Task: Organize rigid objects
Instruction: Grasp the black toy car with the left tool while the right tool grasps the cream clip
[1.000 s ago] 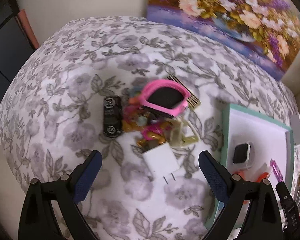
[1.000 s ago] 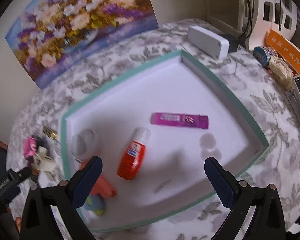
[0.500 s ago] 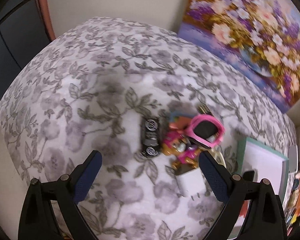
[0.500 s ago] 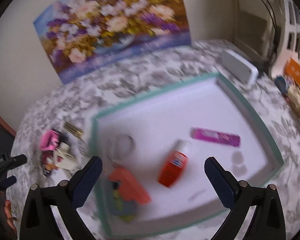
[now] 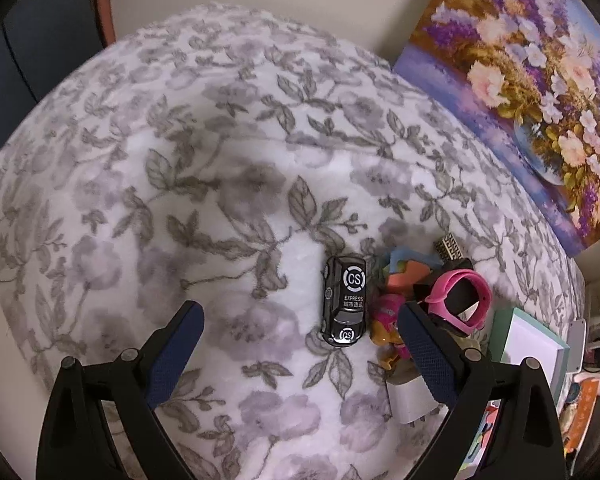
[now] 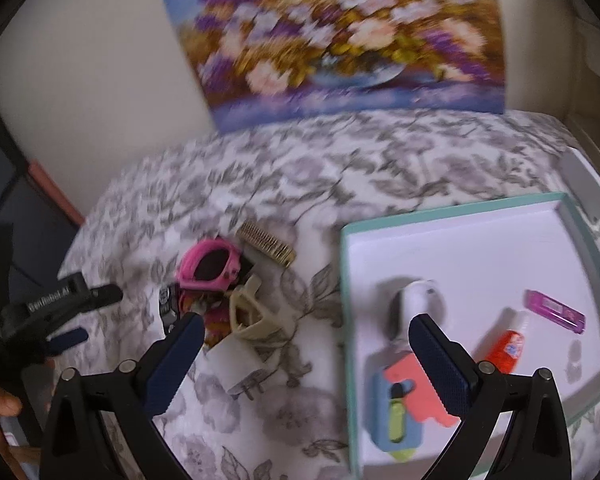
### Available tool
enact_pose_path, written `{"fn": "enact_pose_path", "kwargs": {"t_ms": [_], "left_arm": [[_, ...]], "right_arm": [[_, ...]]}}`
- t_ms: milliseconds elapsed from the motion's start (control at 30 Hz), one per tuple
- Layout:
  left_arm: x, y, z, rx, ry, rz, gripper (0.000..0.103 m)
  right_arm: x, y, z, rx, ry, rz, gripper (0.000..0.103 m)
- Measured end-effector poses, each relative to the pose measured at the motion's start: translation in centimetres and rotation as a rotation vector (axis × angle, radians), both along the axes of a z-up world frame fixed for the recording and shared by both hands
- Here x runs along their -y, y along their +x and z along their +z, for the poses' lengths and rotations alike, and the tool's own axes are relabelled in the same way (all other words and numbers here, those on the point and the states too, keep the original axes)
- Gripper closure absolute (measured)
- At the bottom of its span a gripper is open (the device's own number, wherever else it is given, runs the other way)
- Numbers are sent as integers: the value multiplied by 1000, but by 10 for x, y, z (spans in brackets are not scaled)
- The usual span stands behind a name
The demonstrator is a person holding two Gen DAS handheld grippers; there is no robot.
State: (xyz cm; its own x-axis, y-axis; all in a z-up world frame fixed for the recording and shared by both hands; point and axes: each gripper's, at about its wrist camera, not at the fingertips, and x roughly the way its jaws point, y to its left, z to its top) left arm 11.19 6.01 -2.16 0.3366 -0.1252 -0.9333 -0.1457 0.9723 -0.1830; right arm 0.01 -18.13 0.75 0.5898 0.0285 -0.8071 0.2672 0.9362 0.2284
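A pile of small objects lies on the floral tablecloth: a black toy car [image 5: 345, 299], a pink watch [image 5: 462, 298], a pink and gold toy [image 5: 388, 322], a white charger [image 5: 410, 400] and a gold comb [image 5: 451, 249]. My left gripper [image 5: 300, 344] is open and empty, above the cloth just in front of the car. In the right wrist view the pile shows the pink watch [image 6: 210, 266], a beige clip [image 6: 252, 316], the charger [image 6: 240, 364] and the comb [image 6: 266, 242]. My right gripper [image 6: 304, 364] is open and empty between the pile and the tray [image 6: 452, 216].
The teal-rimmed white tray holds a white earbud case [image 6: 418, 300], an orange tube [image 6: 506, 346], a purple stick [image 6: 556, 312] and an orange and blue tool [image 6: 404, 408]. A flower painting [image 6: 340, 36] leans on the back wall. My left gripper [image 6: 66, 320] shows at the left.
My left gripper has pulled back and swung left, so the pile now sits at the right. My right gripper has swung left from over the tray toward the pile.
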Motion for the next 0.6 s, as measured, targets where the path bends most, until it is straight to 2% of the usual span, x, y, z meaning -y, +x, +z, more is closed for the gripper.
{"fn": "enact_pose_path", "kwargs": {"t_ms": [167, 300, 433, 600], "left_arm": [[11, 12, -23, -41, 41, -41, 6], [14, 18, -36, -60, 19, -46, 11], [19, 24, -47, -69, 32, -62, 27], [21, 32, -55, -75, 4, -75, 37]], "right_arm": [[-16, 16, -12, -31, -8, 53, 0], [-22, 28, -24, -60, -3, 77, 1], [-28, 41, -38, -95, -6, 98, 9], [-30, 55, -56, -136, -8, 108, 26]]}}
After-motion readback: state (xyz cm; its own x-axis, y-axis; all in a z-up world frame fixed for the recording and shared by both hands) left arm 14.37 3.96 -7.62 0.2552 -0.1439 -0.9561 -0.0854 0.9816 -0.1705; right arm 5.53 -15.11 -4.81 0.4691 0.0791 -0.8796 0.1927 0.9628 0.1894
